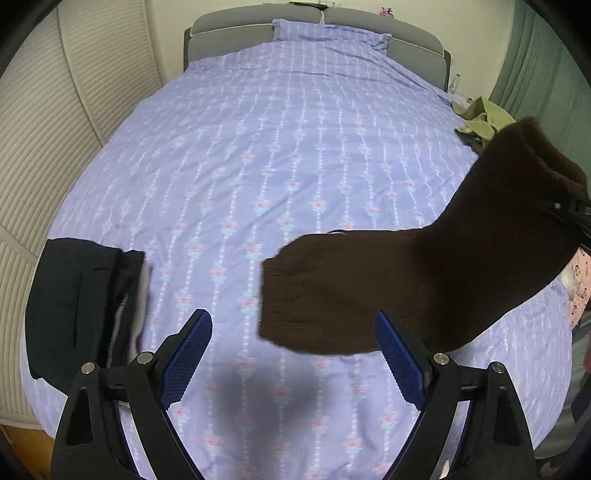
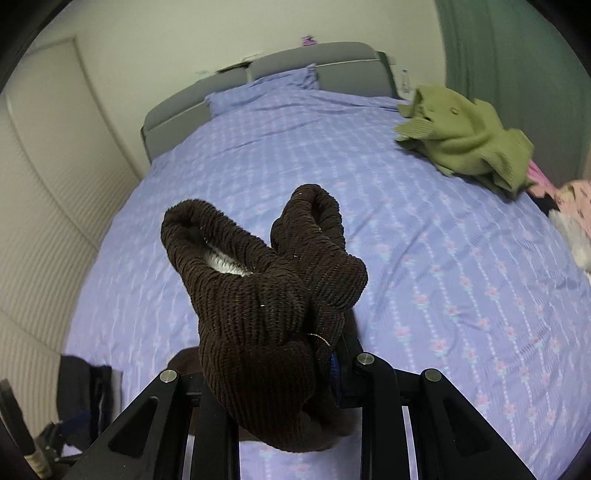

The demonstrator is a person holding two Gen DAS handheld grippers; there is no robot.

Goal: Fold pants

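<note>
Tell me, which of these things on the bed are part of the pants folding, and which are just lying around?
Part of the job:
brown pants, clamped in the right gripper
left gripper, fingers open
black folded garment

Just lying about:
green sweater
pink clothes
pillow

Brown pants (image 2: 266,295): thick ribbed knit cloth, matt, fuzzy, pale lining inside. Bedspread (image 1: 295,155): smooth thin cotton-like cloth, matt, lightly creased. Left gripper (image 1: 293,356): matt black plastic arms, shiny metal pins, blue textured rubbery pads (image 1: 186,360). Green garment (image 2: 469,144): soft ribbed knit. Headboard (image 2: 325,59): grey upholstery.
</note>
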